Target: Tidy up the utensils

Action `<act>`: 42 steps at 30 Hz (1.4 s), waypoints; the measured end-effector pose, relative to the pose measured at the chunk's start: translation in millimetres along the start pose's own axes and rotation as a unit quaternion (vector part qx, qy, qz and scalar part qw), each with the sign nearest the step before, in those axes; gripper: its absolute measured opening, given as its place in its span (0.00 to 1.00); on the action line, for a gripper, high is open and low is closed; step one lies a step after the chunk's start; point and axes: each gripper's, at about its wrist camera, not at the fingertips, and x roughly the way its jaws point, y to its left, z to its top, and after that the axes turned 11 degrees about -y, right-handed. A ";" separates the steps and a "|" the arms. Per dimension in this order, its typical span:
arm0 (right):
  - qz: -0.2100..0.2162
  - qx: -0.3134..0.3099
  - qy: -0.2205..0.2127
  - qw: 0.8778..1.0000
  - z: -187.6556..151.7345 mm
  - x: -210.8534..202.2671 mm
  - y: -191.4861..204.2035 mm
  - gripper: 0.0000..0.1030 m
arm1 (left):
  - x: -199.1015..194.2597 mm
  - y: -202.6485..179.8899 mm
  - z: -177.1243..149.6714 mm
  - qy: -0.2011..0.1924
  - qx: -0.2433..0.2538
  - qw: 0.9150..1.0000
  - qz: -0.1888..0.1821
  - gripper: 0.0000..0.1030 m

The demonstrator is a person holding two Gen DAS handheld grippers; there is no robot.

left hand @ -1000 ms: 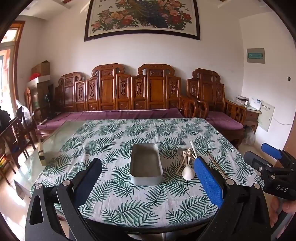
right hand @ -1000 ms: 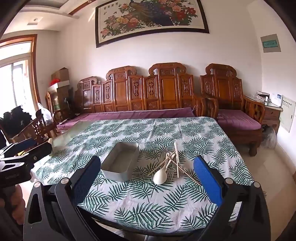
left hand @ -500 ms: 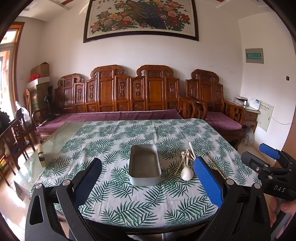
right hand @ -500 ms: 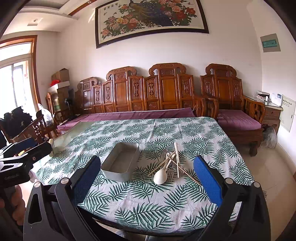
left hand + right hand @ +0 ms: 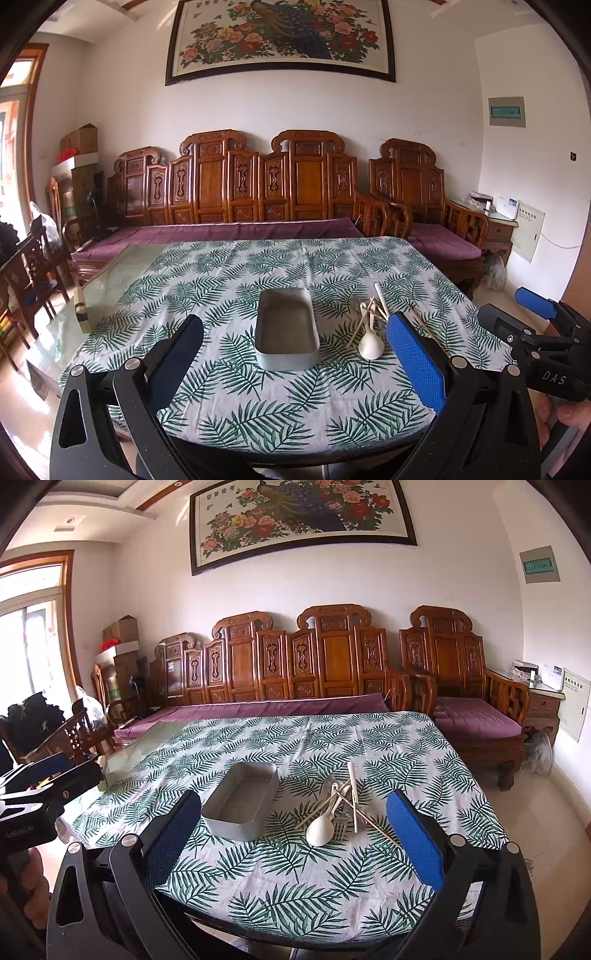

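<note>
A grey rectangular metal tray [image 5: 287, 328] sits empty on the leaf-print tablecloth; it also shows in the right wrist view [image 5: 242, 799]. Right of it lies a pile of utensils [image 5: 341, 812]: a cream spoon [image 5: 320, 830], a fork [image 5: 340, 829], chopsticks and sticks. The pile shows in the left wrist view [image 5: 369, 325] too. My left gripper [image 5: 295, 363] is open and empty, held before the table's near edge. My right gripper [image 5: 295, 843] is open and empty, also short of the table edge.
The table [image 5: 229, 266] has bare glass at its left with a small block [image 5: 80, 308] on it. A carved wooden sofa [image 5: 258, 192] with purple cushions stands behind. Wooden chairs [image 5: 26, 269] stand at the left. The right gripper shows in the left wrist view [image 5: 532, 332].
Both grippers have tilted up and drawn back slightly; the table sits lower in both views. Nothing on the table has moved.
</note>
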 end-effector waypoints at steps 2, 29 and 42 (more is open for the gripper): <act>0.000 -0.001 0.000 1.000 -1.5 0.5 -0.6 0.98 | -0.3 -0.2 0.4 -0.001 -0.001 1.000 0.000 0.94; 0.000 0.002 -0.003 1.000 -0.5 1.0 -2.2 0.98 | 2.4 -0.4 0.6 -0.001 0.000 1.000 -0.004 0.94; 0.002 0.004 -0.005 1.000 3.4 -0.9 -5.8 0.98 | -5.0 -3.5 2.8 -0.005 0.005 1.000 -0.008 0.94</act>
